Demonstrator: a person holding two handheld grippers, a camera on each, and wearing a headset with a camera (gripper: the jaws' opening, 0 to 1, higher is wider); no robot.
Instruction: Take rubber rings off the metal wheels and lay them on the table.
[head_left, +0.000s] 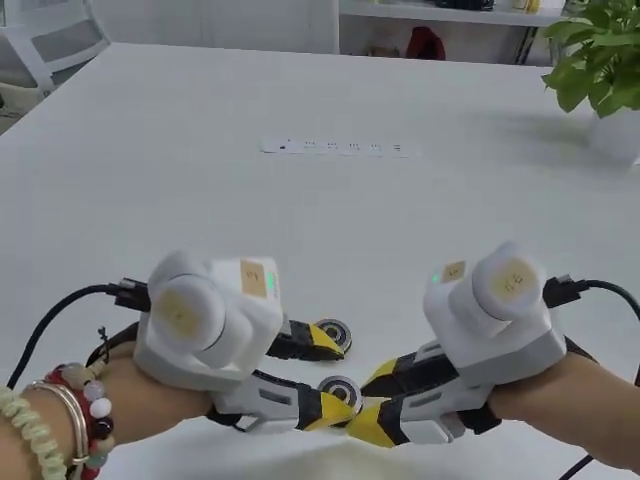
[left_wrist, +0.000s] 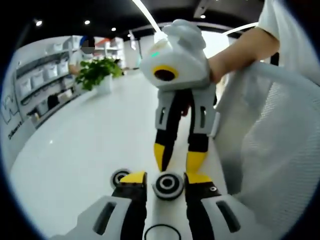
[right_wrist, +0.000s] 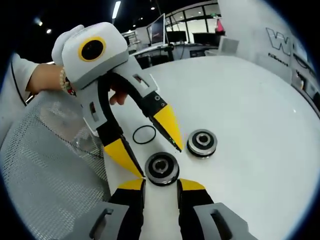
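Two metal wheels lie near the front edge of the white table (head_left: 330, 220). The nearer wheel (head_left: 341, 388) (left_wrist: 168, 185) (right_wrist: 161, 168) sits between the yellow tips of my left gripper (head_left: 330, 375) (left_wrist: 166, 178), which is open around it. My right gripper (head_left: 370, 398) (right_wrist: 161, 185) faces it from the other side, also open, its tips just short of the same wheel. The second wheel (head_left: 334, 329) (right_wrist: 202, 142) (left_wrist: 119, 177) lies a little farther off, partly behind a left finger. One loose black rubber ring (right_wrist: 144, 134) (left_wrist: 162, 232) lies flat on the table under the left gripper.
A white power strip (head_left: 335, 148) lies mid-table and a potted plant (head_left: 600, 50) stands at the far right corner. A mesh chair (left_wrist: 280, 150) is close behind the person. Black cables (head_left: 60, 310) trail from both grippers.
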